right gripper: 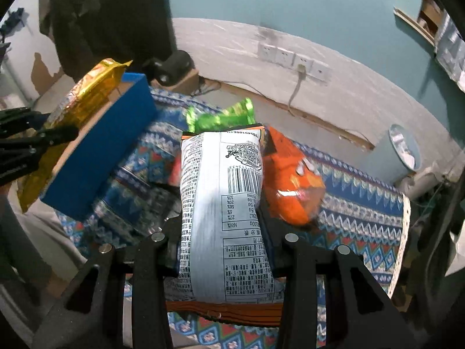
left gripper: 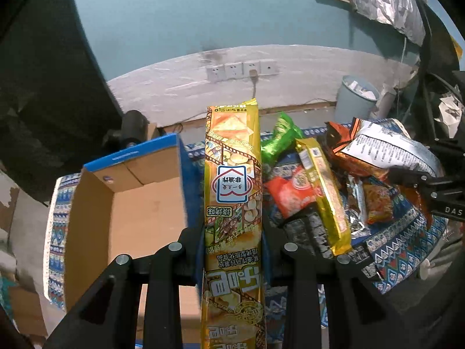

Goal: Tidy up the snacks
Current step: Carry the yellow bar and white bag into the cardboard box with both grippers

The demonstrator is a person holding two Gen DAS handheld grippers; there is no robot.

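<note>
The left gripper jaws pinch a long yellow foil snack pack printed "非油炸", beside the open blue cardboard box. The right gripper jaws pinch a white-backed barcoded chip bag above the patterned worktop.

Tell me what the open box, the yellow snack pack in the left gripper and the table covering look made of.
Open box: corrugated cardboard, matte brown inside, blue printed outside; folded flaps show.
Yellow snack pack: thin glossy plastic or foil film, shiny with a crimped end seal.
Table covering: likely woven or printed cloth, matte, patterned, with an edge that drapes.
</note>
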